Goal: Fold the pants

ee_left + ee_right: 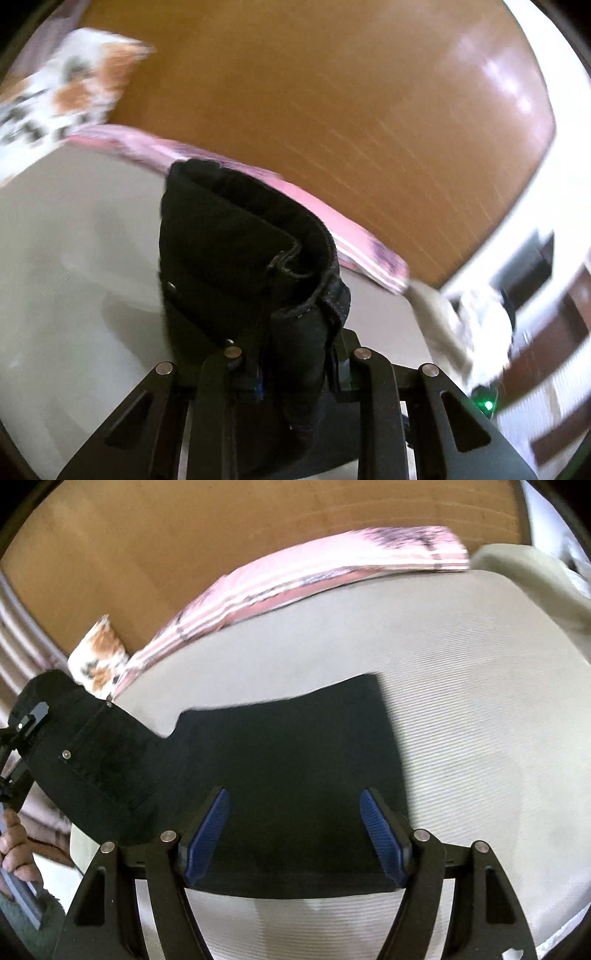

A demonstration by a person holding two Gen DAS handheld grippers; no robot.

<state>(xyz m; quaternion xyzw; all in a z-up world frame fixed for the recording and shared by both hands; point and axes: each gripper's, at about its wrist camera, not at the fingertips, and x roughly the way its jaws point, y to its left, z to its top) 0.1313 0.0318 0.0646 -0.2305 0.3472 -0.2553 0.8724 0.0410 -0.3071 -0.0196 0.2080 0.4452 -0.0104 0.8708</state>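
Observation:
Black pants [288, 760] lie folded on a pale ribbed bed surface [480, 738]. My left gripper [291, 354] is shut on the waistband end of the pants [251, 258] and holds it lifted off the bed. That gripper also shows in the right wrist view [33, 716] at the far left, with the raised black fabric draped from it. My right gripper [295, 834] is open just above the flat part of the pants, its blue pads [207, 842] spread apart and holding nothing.
A pink striped cloth [295, 576] lies along the far edge of the bed against a brown wooden headboard [184, 535]. A white and orange patterned pillow [99, 657] sits at the left. A beige cloth [535, 579] lies at the right corner.

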